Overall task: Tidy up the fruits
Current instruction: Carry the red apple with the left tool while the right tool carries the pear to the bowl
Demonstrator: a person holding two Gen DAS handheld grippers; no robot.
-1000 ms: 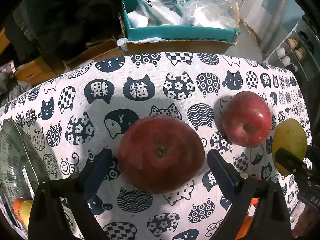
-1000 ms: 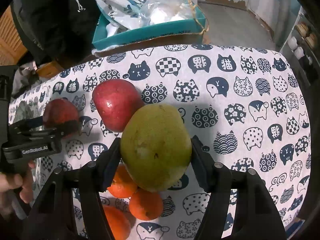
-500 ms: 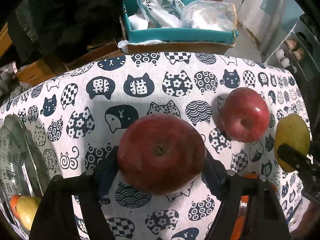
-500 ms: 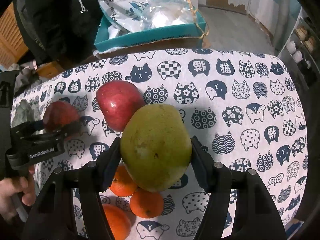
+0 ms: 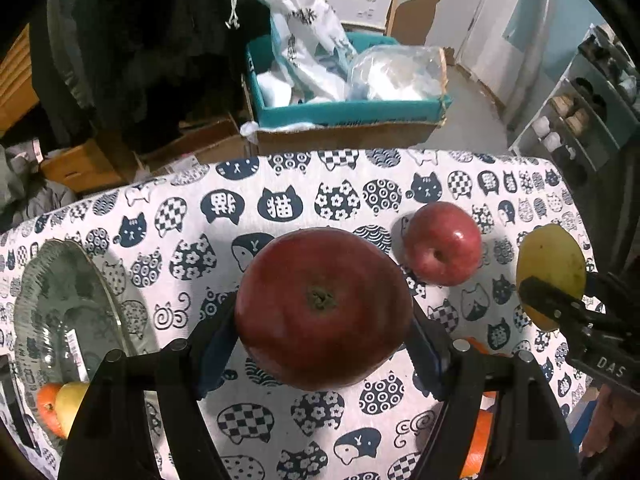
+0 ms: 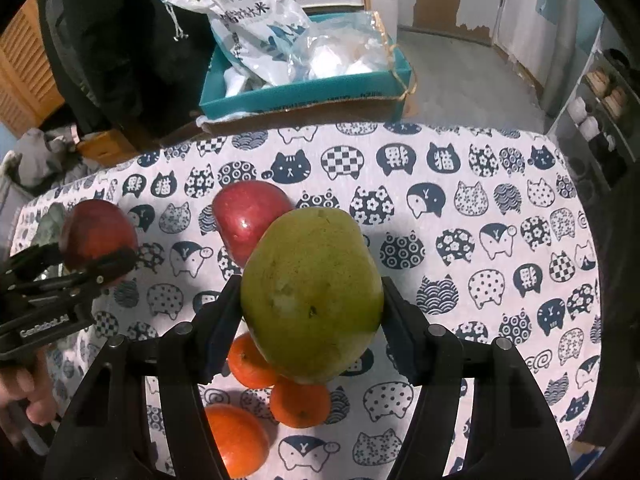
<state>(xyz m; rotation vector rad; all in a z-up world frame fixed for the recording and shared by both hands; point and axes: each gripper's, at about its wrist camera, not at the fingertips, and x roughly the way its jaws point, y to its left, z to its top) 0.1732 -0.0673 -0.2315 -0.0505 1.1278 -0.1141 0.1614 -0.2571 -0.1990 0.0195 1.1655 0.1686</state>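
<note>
Pinching a red apple at frame centre, the left tool holds it above the tabletop, the right tool clamps a green mango, and either smooth fruit could slip and roll away

Two round red apples are in sight, and one green-yellow mango. Three small orange tangerines lie on the cat-print cloth. One clear glass bowl holds one more orange fruit and one yellow fruit.
</note>
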